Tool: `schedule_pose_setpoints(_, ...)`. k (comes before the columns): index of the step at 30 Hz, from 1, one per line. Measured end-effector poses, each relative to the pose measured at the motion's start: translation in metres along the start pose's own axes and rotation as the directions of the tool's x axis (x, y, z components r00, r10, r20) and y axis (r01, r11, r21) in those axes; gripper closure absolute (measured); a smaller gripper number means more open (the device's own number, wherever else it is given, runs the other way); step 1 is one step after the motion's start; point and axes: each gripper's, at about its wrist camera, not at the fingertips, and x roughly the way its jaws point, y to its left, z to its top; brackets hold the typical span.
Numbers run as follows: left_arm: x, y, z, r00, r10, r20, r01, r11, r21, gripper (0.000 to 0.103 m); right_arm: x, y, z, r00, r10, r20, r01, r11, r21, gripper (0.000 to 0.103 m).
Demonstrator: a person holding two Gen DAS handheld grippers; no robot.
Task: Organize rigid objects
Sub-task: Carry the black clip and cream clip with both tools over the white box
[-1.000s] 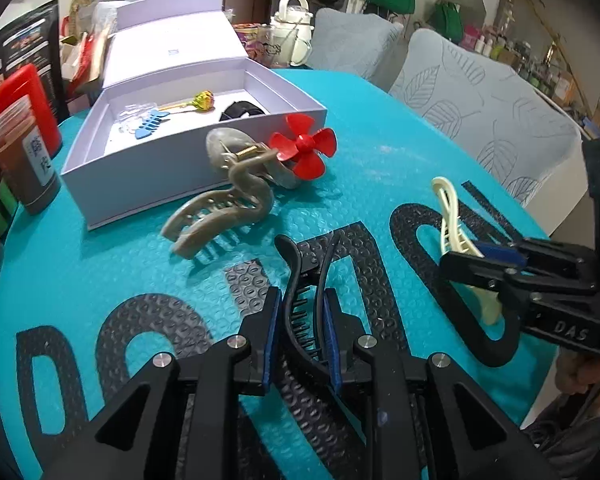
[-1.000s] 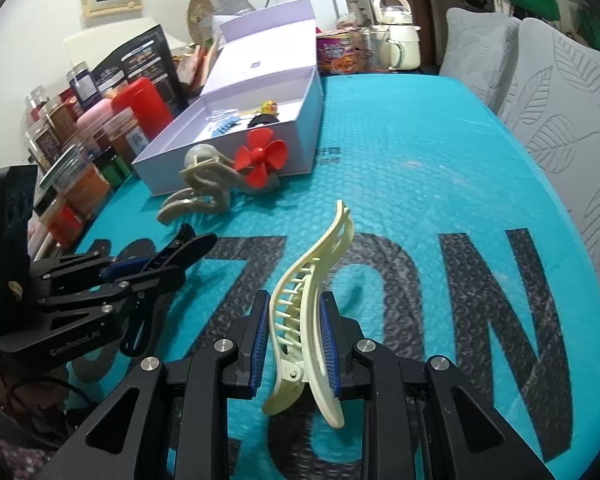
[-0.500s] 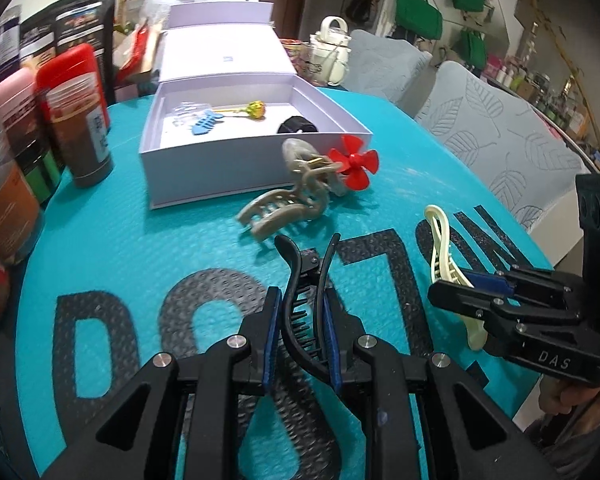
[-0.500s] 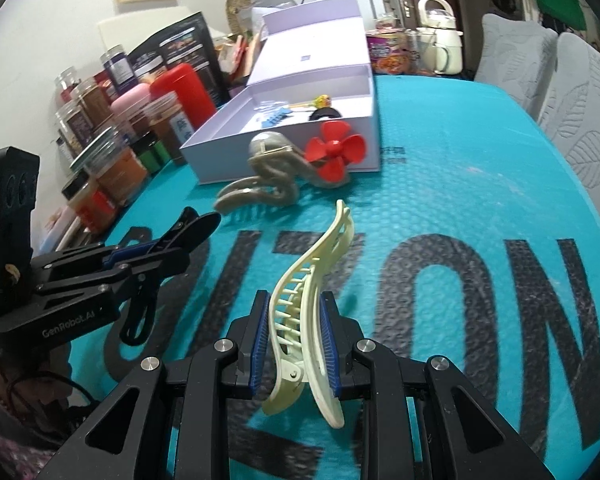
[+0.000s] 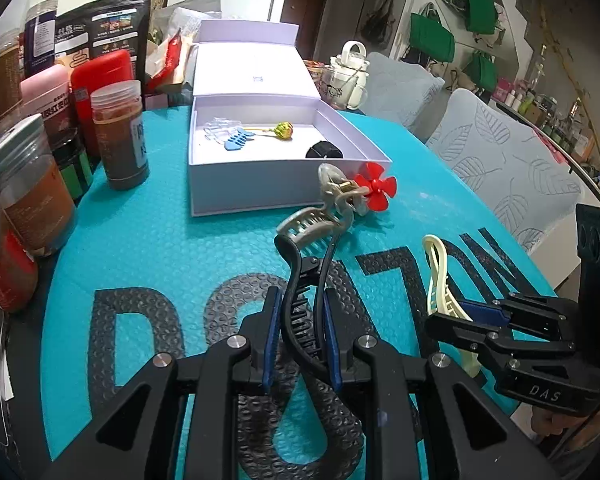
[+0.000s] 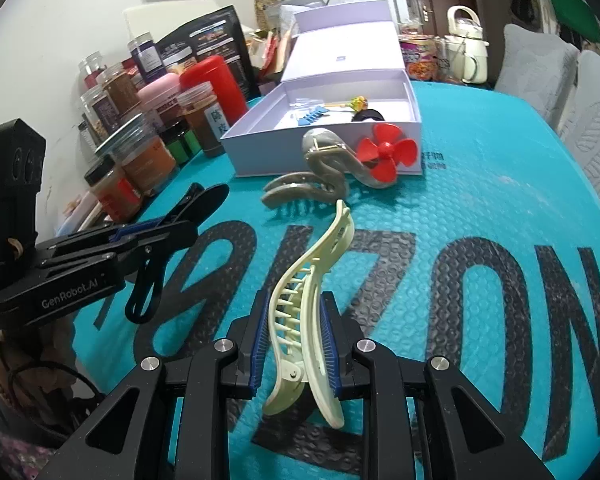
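- At the far left, a row of jars point(image 5: 120, 136) is seen standing along the desk point(image 5: 148, 248) edge, well clear of the work.
- The left gripper point(image 5: 298, 334) is clenched on a black hair claw point(image 5: 300, 312), which is pinched between the blue pads and carried clear of the teal mat; in the right wrist view the same gripper point(image 6: 172, 226) is seen held out over the desk with the black claw point(image 6: 148, 288) hanging from it.
- Further in, an open lilac box point(image 5: 260, 188) is seen with a blue fish-bone clip point(image 5: 236, 142), a yellow-headed pin point(image 5: 282, 130) and a black item point(image 5: 324, 150) already lying inside.
- Just beside the box's near wall, a taupe hair claw point(image 5: 320, 216) and a red flower clip point(image 5: 374, 192) are left lying on the desk, touching or nearly touching each other.
- To the right, the right gripper point(image 6: 296, 344) is closed on a cream hair claw point(image 6: 312, 292), gripped across its toothed middle and held above the desk.
- The step in hand is judged to be the carry: both claws are lifted, and neither is yet over the box.
- For the next move, each gripper is likely to be brought forward over the box's open interior, past the taupe claw and the red clip, and opened only once its claw is above a bare part of the floor.
- Care is called for so that the two grippers are not crowded together at the box, and the near wall is not struck.
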Motion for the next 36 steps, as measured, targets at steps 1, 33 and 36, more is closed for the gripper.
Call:
schedule_pose_setpoints(1, -0.001, 0.001, 0.001, 1.0, 0.001, 0.003, -0.001, 1.0, -0.003, 0.083, 0.0, 0.001, 0.001, 1.0, 0.002, 0.0, -0.002, 1.0, -0.004, 0.079)
schedule_pose_setpoints(33, -0.013, 0.002, 0.066, 0.994, -0.025, 0.108, 0.021, 0.999, 0.041, 0.083, -0.005, 0.013, 0.075, 0.997, 0.015, 0.071, -0.007, 0.993, -0.117, 0.079)
schedule_pose_setpoints(36, -0.014, 0.001, 0.074, 0.992, -0.026, 0.122, 0.02, 0.999, 0.05, 0.083, -0.007, 0.013, 0.085, 0.997, 0.012, 0.082, -0.001, 0.991, -0.137, 0.079)
